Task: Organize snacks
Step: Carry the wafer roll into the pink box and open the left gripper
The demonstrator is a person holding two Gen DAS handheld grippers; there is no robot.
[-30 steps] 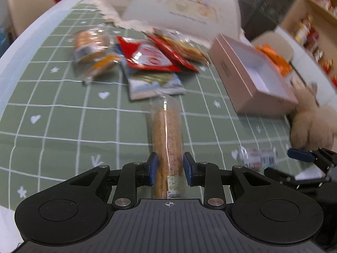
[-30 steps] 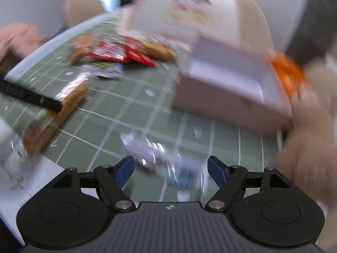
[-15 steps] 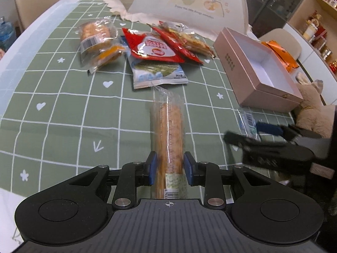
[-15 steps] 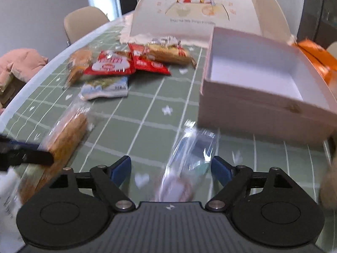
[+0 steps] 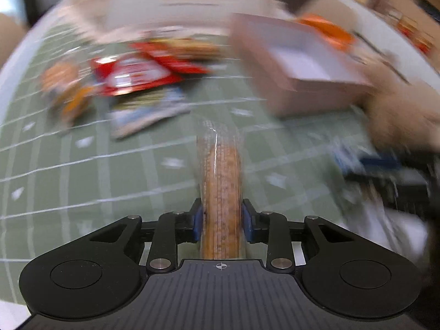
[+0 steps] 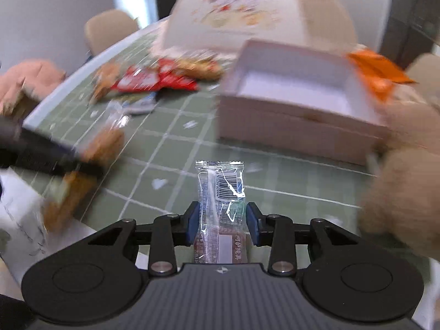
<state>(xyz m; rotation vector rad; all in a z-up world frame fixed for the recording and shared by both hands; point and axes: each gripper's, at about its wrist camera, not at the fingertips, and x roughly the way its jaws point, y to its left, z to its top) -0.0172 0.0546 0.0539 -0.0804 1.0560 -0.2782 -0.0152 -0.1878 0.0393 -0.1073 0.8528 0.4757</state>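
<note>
My left gripper [image 5: 221,220] is shut on a long biscuit stick in clear wrap [image 5: 221,170], which juts forward above the green checked tablecloth [image 5: 82,178]. The jaws of my right gripper [image 6: 222,222] are closing, and the small clear snack packet with a barcode [image 6: 221,187] stands upright between the pads, off the table. The open pink box [image 6: 288,115] lies ahead and right of it, and it looks empty. In the left wrist view the box [image 5: 299,93] is at upper right. A blurred pile of snack bags [image 5: 137,74] lies at upper left.
A domed printed food cover [image 6: 247,13] stands behind the box. A tan plush toy [image 6: 407,187] sits at the right table edge, with an orange packet [image 6: 376,68] beyond the box. White paper [image 6: 24,220] lies at the near left. A chair [image 6: 110,30] stands past the far edge.
The right gripper's jaws came in from wide apart onto the clear packet, which now stands upright between them. The left gripper swung with the biscuit stick, so the box looms nearer.
</note>
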